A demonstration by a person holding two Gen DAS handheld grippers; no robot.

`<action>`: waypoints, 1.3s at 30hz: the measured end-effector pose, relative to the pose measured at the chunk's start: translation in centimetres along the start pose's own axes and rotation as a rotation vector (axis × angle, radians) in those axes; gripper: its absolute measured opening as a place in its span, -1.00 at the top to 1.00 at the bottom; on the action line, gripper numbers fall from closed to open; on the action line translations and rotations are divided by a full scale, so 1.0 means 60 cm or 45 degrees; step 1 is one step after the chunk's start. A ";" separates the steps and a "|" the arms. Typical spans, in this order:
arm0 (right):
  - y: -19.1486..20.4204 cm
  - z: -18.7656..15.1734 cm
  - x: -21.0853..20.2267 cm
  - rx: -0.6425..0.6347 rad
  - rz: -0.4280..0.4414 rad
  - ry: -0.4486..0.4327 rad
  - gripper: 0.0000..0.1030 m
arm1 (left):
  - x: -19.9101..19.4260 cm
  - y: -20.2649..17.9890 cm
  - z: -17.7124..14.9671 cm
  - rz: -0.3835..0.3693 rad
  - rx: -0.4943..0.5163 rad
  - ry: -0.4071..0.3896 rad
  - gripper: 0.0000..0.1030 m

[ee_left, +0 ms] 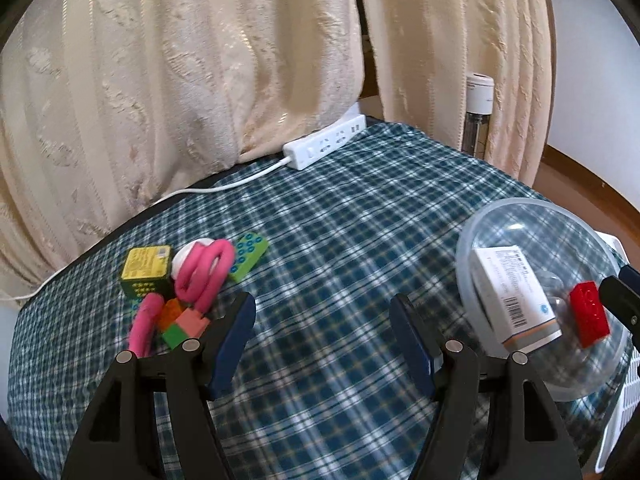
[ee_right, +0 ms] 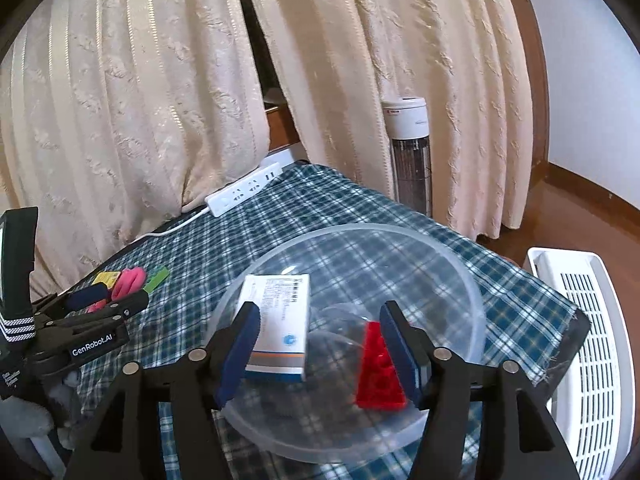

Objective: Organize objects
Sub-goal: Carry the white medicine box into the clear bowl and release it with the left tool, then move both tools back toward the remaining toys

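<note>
A clear plastic bowl (ee_right: 460,280) stands on the plaid tablecloth and holds a white medicine box (ee_right: 280,320) and a red brick (ee_right: 378,376). My right gripper (ee_right: 320,344) is open above the bowl, with the red brick next to its right finger, loose. The bowl (ee_left: 504,216), box (ee_left: 516,300) and brick (ee_left: 588,312) also show in the left wrist view. My left gripper (ee_left: 324,340) is open and empty over bare cloth. To its left lies a pile: a yellow-green box (ee_left: 146,268), pink hair ties (ee_left: 204,272), a green plate (ee_left: 250,252) and small coloured bricks (ee_left: 182,322).
A white power strip (ee_left: 324,142) with its cable lies at the table's far edge against cream curtains. A white tower fan (ee_right: 410,152) stands behind the table. A white slotted crate (ee_right: 588,344) sits off the table's right edge. The left gripper (ee_right: 92,312) shows at the left in the right wrist view.
</note>
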State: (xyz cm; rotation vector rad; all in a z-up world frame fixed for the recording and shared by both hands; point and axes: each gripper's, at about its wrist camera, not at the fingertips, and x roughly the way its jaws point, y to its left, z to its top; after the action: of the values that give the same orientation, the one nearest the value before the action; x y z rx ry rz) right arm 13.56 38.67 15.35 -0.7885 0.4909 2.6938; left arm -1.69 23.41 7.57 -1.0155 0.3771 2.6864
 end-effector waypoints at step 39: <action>0.241 -0.026 0.069 -0.262 0.281 0.162 -0.65 | -0.006 0.218 -0.061 0.148 -0.197 0.052 -0.56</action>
State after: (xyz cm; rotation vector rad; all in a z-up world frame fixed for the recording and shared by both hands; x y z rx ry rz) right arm 5.63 25.78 15.24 -1.0218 0.3501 2.9458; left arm -3.33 9.92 7.14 -1.1250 0.2457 2.8398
